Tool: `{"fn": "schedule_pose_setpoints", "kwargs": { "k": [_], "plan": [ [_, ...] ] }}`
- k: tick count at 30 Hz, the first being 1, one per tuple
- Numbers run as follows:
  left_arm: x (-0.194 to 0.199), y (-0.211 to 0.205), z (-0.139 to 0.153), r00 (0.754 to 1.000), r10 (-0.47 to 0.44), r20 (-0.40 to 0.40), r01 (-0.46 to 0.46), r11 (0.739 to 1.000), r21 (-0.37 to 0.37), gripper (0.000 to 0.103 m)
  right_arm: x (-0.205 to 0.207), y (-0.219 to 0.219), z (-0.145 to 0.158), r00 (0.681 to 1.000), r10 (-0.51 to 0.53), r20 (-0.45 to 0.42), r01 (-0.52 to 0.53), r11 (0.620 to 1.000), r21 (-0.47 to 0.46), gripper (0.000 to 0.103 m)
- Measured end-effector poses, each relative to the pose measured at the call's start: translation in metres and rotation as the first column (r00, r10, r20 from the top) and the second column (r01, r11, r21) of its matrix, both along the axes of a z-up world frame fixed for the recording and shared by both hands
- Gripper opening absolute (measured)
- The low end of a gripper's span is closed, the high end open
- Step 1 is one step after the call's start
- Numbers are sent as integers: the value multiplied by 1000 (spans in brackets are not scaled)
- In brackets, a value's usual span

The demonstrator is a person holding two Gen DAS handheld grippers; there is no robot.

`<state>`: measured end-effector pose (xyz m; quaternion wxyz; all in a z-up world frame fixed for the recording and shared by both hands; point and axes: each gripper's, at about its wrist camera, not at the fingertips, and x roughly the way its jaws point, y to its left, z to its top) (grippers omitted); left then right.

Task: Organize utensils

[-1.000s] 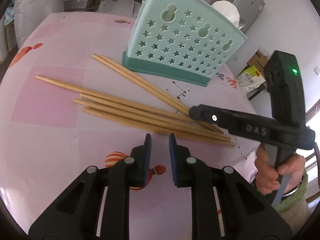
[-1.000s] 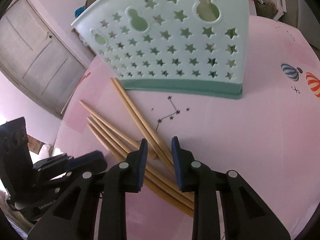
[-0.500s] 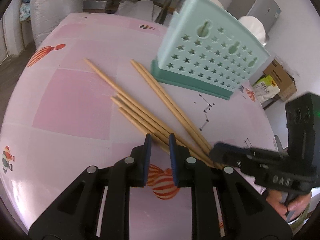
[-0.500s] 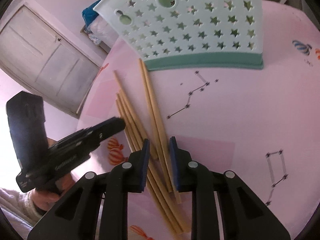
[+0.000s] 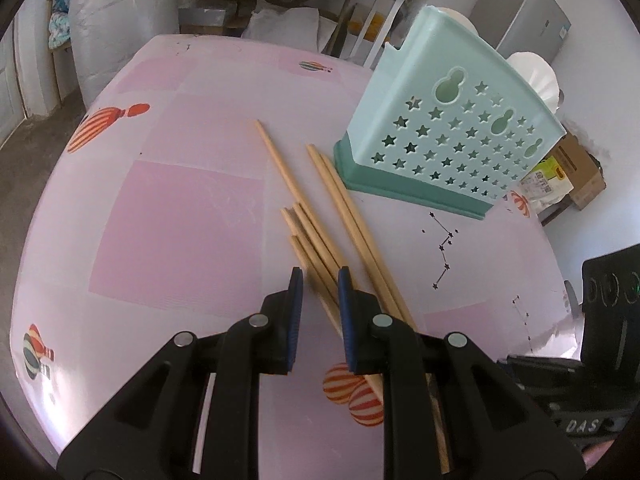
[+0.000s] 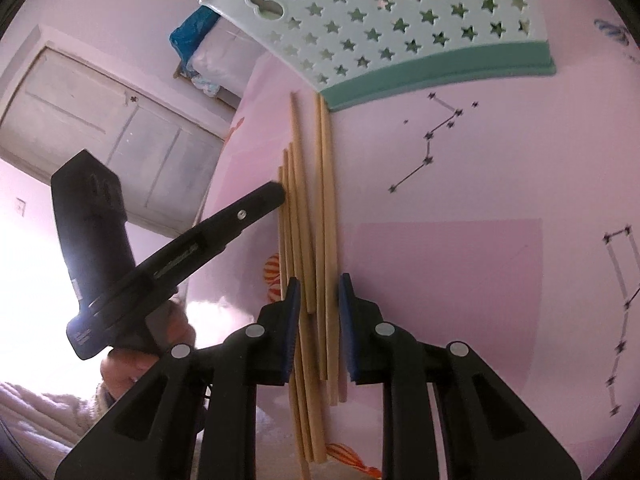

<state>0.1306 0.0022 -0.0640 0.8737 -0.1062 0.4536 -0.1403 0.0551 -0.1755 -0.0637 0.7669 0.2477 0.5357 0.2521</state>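
While both grippers tilt down over the chopsticks (image 5: 320, 236), left gripper (image 5: 319, 280) jaws narrow, right gripper (image 6: 319, 286) jaws narrow, neither gripping.

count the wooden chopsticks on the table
6, all lying flat on the pink cloth: a pair nearest the teal holder, four more bunched beside it. More may hide under the claws.

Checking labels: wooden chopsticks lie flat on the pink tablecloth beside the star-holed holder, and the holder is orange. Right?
Not quite: the holder is mint green with a darker teal base, as the left wrist view shows. The chopsticks do lie flat on the pink tablecloth beside it.
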Motion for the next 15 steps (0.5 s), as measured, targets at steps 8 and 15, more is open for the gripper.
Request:
{"fn": "schedule_pose_setpoints", "kwargs": {
  "k": [8,15],
  "plan": [
    [7,-3,-2,999,-25,28,25,1000,3,16,-1,2,-5,1000,-14,-15,14,999,31,20],
    [14,3,1,999,-23,48,23,1000,1,16,-1,-5,-3,999,-40,-7,40,999,-2,16]
  ]
}}
